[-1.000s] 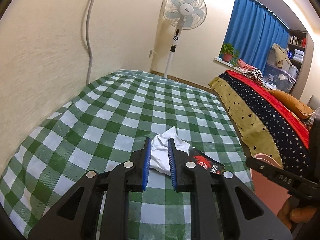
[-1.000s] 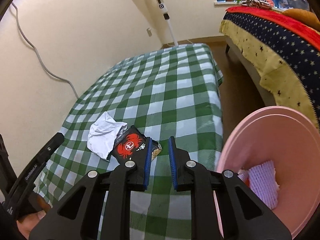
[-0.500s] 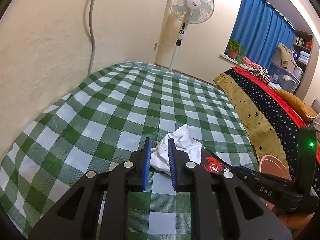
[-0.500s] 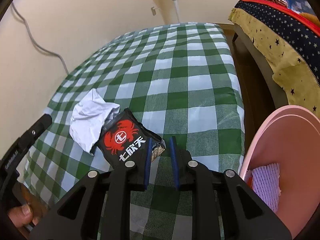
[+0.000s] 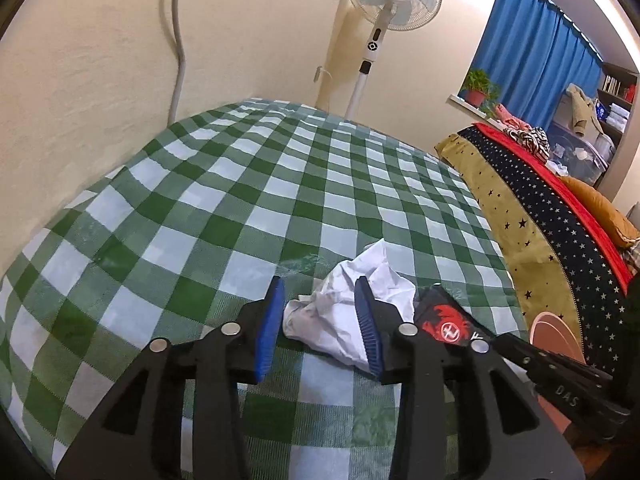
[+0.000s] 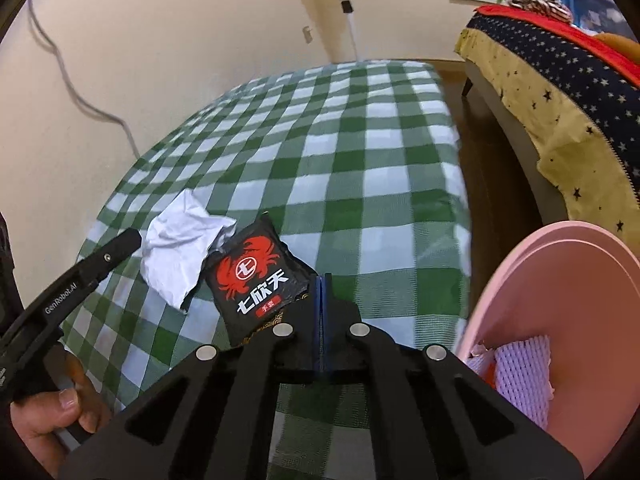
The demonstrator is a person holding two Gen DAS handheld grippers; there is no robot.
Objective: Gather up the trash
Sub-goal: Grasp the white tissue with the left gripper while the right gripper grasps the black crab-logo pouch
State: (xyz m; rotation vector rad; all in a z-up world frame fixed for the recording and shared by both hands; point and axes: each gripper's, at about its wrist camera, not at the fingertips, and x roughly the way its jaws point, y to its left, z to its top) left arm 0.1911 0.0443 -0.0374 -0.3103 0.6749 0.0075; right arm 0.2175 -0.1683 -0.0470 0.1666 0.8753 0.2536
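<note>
Black jaws of my right gripper [image 6: 322, 280] have just closed tight, pinching the near corner of the black crab-printed wrapper [image 6: 251, 272] on the green-checked tablecloth [image 6: 360, 168]. My left gripper [image 5: 320, 320] has just been spreading; its blue pads straddle the crumpled white paper [image 5: 352, 312] without pressing it. Beside the table sits the pink bin [image 6: 568, 280], white foam netting [image 6: 520, 376] inside.
</note>
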